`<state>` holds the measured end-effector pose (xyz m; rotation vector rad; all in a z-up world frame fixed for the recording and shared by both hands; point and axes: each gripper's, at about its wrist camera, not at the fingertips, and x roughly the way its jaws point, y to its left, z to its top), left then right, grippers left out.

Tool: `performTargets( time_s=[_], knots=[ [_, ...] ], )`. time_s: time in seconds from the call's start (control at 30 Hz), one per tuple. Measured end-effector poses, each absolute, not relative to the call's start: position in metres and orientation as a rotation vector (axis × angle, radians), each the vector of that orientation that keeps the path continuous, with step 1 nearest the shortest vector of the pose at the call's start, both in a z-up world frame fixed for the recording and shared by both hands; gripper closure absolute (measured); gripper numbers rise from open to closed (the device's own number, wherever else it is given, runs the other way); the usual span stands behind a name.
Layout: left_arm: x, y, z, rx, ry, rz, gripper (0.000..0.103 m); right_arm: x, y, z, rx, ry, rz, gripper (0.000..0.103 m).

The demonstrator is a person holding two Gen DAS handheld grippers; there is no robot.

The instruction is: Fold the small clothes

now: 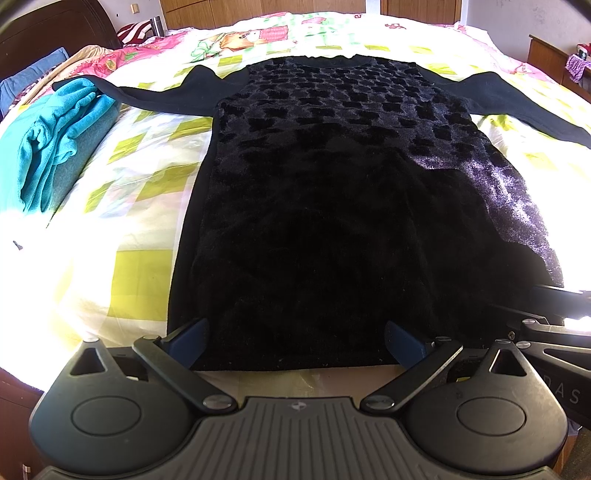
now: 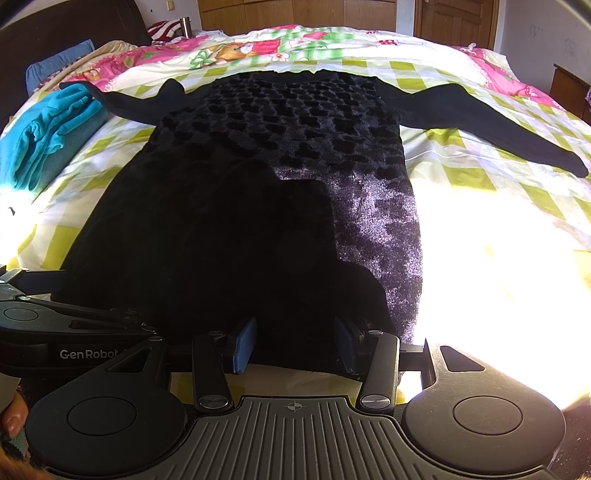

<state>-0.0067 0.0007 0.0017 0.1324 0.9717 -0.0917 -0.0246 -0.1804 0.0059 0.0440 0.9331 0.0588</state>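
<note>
A black long-sleeved top [image 1: 325, 192] with a velvet patterned front lies flat on the bed, sleeves spread to both sides and hem nearest me. My left gripper [image 1: 295, 345] is wide open at the hem's left part, its blue pads [image 1: 188, 343] on either side of the cloth edge. My right gripper [image 2: 295, 345] stands open at the hem's right part of the same top [image 2: 258, 206], its blue pads [image 2: 245, 345] closer together. Each gripper shows at the edge of the other's view: the right gripper [image 1: 546, 325] and the left gripper [image 2: 55, 325].
A crumpled teal garment [image 1: 55, 140] lies on the bed's left side, touching the left sleeve tip. The quilt [image 1: 140, 177] is checked yellow-green and white, with strong sun glare on the right [image 2: 498, 258]. A dark headboard [image 1: 48, 33] stands at far left. A fingertip [image 2: 13, 417] shows at lower left.
</note>
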Motion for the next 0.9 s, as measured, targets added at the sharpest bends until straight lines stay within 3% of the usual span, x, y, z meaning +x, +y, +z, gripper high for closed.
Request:
performTargets(
  time_s=[0.9],
  knots=[
    [-0.0081, 0.0014, 0.0015, 0.126, 0.978, -0.091, 0.000, -0.0308, -0.1773, 0.0070, 0.054, 0.931, 0.064, 0.057]
  ],
)
